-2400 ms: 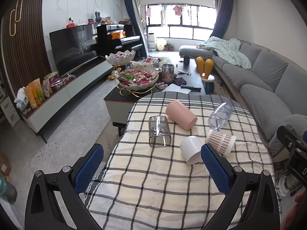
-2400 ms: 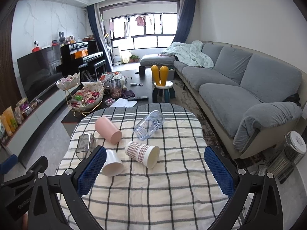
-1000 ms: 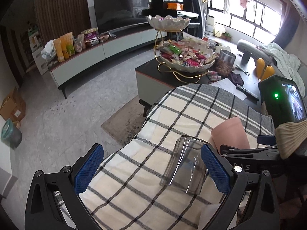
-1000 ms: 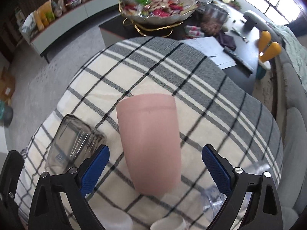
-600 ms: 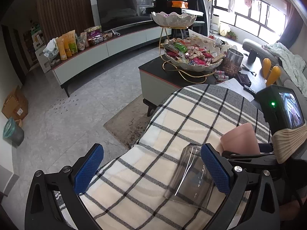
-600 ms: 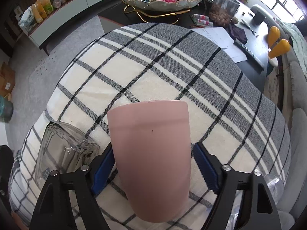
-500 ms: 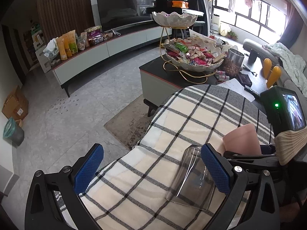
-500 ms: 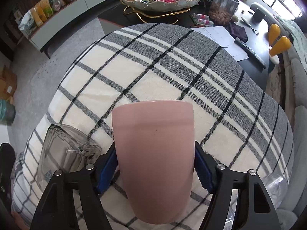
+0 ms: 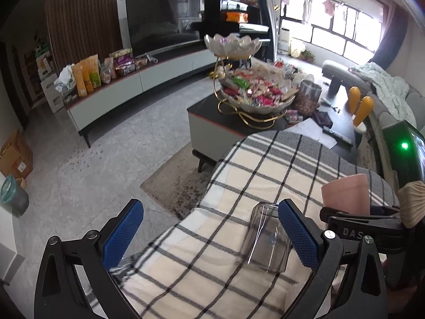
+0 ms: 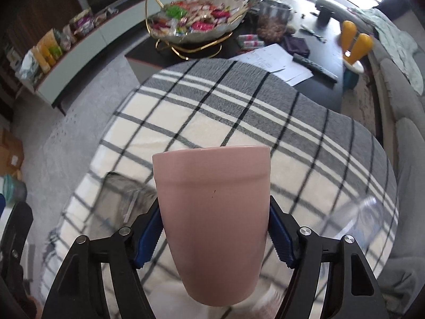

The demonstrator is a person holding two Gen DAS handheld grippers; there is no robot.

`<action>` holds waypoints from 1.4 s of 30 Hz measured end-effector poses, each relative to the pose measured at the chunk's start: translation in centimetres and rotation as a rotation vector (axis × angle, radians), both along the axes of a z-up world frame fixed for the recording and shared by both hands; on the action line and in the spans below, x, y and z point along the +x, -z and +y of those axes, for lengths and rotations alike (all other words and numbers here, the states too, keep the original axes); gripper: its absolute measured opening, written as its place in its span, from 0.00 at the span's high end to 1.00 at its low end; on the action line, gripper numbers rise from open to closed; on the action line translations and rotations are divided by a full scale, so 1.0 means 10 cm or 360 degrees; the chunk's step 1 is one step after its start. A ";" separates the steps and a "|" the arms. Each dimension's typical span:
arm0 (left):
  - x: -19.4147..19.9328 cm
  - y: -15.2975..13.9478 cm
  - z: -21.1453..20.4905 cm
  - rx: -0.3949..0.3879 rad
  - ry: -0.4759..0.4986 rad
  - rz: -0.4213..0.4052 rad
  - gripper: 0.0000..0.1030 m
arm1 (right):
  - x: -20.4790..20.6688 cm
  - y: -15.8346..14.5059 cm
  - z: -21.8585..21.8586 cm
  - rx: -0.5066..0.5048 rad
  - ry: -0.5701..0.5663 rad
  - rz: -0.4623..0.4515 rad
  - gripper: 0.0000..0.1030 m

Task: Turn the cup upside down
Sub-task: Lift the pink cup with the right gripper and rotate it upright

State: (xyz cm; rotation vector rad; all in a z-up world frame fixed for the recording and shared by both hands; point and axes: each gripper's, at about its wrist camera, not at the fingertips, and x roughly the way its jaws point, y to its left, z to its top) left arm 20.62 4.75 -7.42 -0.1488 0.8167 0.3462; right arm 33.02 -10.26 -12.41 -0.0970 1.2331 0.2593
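Right gripper point(image 10: 215, 235) clamped on the pink cup point(image 10: 212, 212), both blue pads point(image 10: 148, 239) pressed against its sides. Cup is lifted off the plaid cloth point(image 10: 239, 122), wide rim pointing away from the camera, narrow base toward it. In the left wrist view the same pink cup point(image 9: 345, 196) sits at far right, held by the right gripper point(image 9: 364, 228), rim up, above the cloth point(image 9: 265, 170).

Left gripper point(image 9: 209, 234) spread wide, nothing between its pads point(image 9: 122, 231). It hovers over the near left part of the cloth. Clear glass point(image 9: 268, 239) lies on its side on the cloth, partly behind the left gripper's right pad, just beside the pink cup. Right wrist view shows that glass point(image 10: 124, 194) blurred, left of the cup and below it. A clear bottle point(image 10: 364, 218) lies blurred at the right edge of the cloth.

Background: dark coffee table point(image 9: 212, 117) beyond the cloth with a 2-tier candy stand point(image 9: 247, 87), a jar point(image 9: 308, 98), papers point(image 10: 276, 61) and a remote point(image 10: 316, 66). Grey sofa point(image 10: 403, 111) at right with a pale blanket point(image 9: 385, 85). TV point(image 9: 162, 21) on a low cabinet point(image 9: 127, 87) at left with snack bags point(image 9: 87, 74). Bin point(image 9: 13, 194) and cardboard box point(image 9: 16, 156) on the floor far left.
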 end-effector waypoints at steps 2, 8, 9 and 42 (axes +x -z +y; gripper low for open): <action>-0.12 -0.11 0.05 0.0012 0.0026 -0.0022 0.00 | -0.17 -0.13 -0.03 0.0048 0.0060 -0.0004 0.30; -0.58 -0.31 0.28 -0.0004 0.0174 -0.0111 0.00 | -0.84 -0.28 -0.05 0.0283 0.0293 0.0045 0.30; -0.65 -0.32 0.31 0.0001 0.0202 -0.0119 0.00 | -0.97 -0.27 -0.05 0.0337 0.0345 0.0067 0.30; -1.10 0.33 0.91 -0.0051 0.0463 -0.0098 0.00 | -1.68 0.85 0.35 0.0538 0.0782 0.0315 0.29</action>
